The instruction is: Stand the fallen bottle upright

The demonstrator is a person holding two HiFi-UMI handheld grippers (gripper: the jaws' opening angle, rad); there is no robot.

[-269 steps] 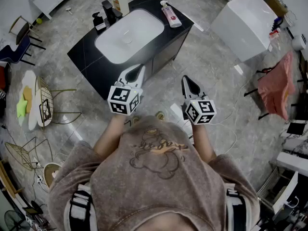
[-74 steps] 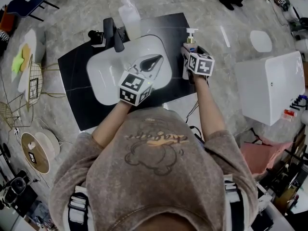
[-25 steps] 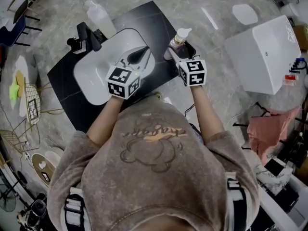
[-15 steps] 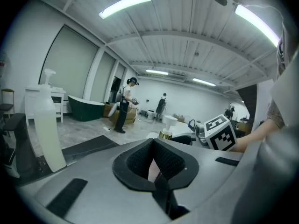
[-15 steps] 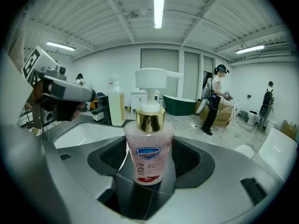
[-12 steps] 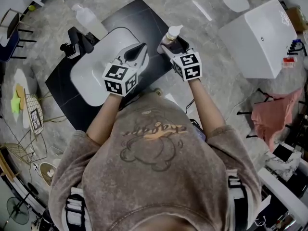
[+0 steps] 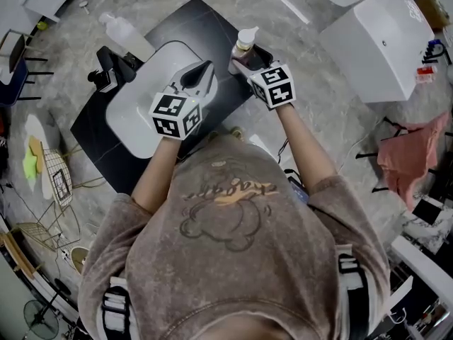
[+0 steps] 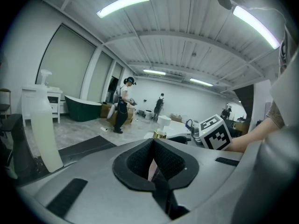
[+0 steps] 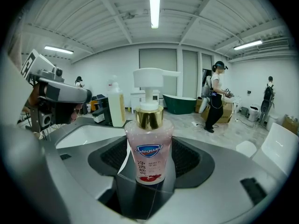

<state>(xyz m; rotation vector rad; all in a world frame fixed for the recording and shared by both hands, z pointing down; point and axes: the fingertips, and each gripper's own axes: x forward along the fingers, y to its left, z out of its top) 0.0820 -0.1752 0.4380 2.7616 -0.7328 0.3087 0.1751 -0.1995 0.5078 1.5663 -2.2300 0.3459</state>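
The bottle [image 9: 149,148] stands upright on the black counter [image 7: 212,20], just right of the white sink [image 7: 134,105] and close to the counter's right edge. It is a clear bottle of pinkish soap with a blue label, a gold collar and a white pump, and in the right gripper view the pump's spout points to the right. Its base rests on the glossy counter top, which mirrors it.

The right gripper [image 7: 249,57] reaches in from the person's side. Its jaws stand wide with the bottle between them, and the black pads [image 9: 189,160] lie against the bottle's two sides at about label height. The marker cube sits just behind on the same tool.

The left gripper [image 7: 205,66] hovers over the near part of the sink, apart from the bottle. Its jaws are drawn close together, with the tips meeting and nothing between them. From its own view the pump top and the right gripper's cube show off to the right.

A taller bottle of pale liquid [image 7: 124,30] stands upright at the far left corner of the counter, beside a black faucet [image 7: 113,66]. A large white box [image 7: 375,37] sits on the floor to the right, well apart from the counter.
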